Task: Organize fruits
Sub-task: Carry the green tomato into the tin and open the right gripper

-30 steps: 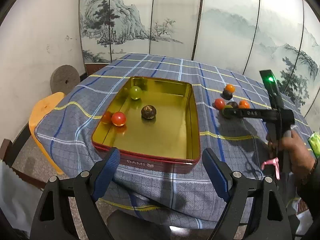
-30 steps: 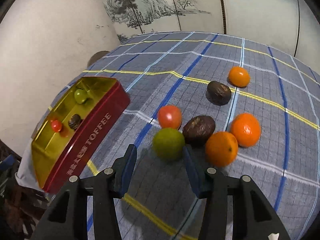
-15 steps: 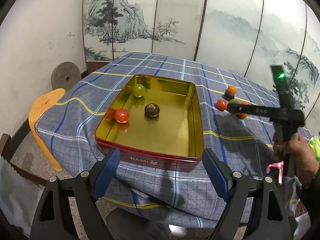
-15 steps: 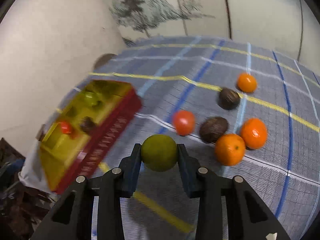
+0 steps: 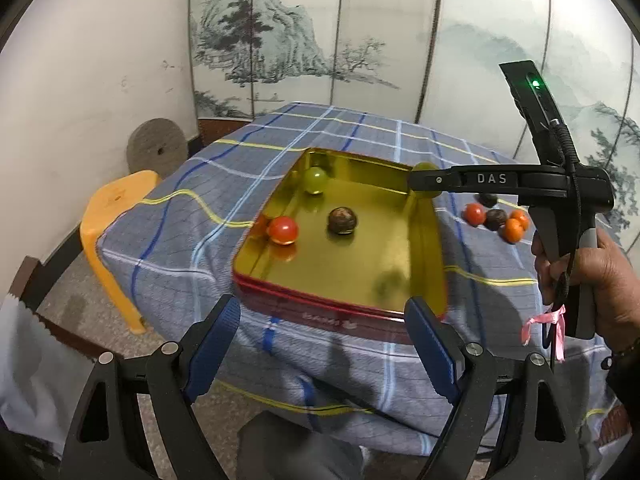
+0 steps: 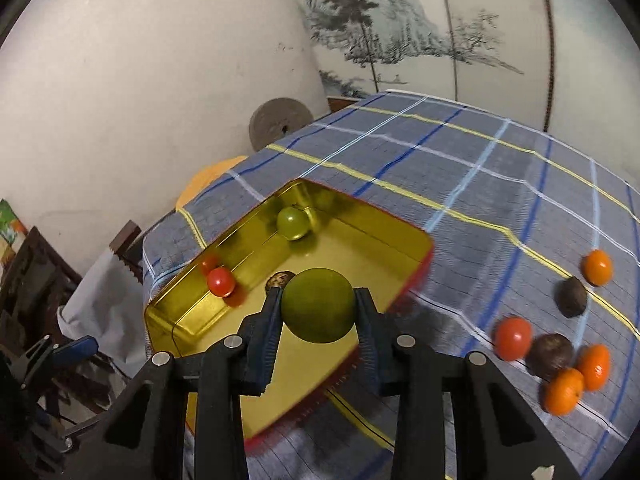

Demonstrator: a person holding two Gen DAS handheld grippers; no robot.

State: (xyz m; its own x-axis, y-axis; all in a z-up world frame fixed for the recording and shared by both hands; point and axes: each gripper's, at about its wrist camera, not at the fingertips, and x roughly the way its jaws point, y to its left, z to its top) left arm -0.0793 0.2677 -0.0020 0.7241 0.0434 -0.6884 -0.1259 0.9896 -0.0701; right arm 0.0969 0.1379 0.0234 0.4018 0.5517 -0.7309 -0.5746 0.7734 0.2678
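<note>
A painted folding screen (image 5: 360, 40) and a plain white wall (image 5: 100, 60) close in the room, with an orange stool (image 5: 116, 216) and a grey stone disc (image 5: 157, 151) standing at the left of a table under a blue plaid cloth (image 5: 208, 216). The cloth hangs loose over the table's near edge, a soft and slightly rumpled surface.

On it sits the gold tin (image 6: 192, 320) with red outer walls, holding a red fruit (image 6: 221, 282), a pale green fruit (image 6: 293, 223) in the far corner and a brown fruit (image 5: 342, 220) near the middle. The left gripper (image 5: 322, 340) hangs wide apart and empty, just short of the tin's near wall. The right gripper (image 6: 318, 312) is clamped on the green fruit (image 6: 318, 305), held above the tin's right side.

Right of the tin, well apart from it, six fruits wait on the cloth: a red one (image 6: 513, 338), two brown, three orange.

The likely trouble is release from height: the round fruit could bounce on the metal floor, roll, knock the others, or clear the low wall. A grip at the fruit's widest line may also slip if loosened unevenly.
</note>
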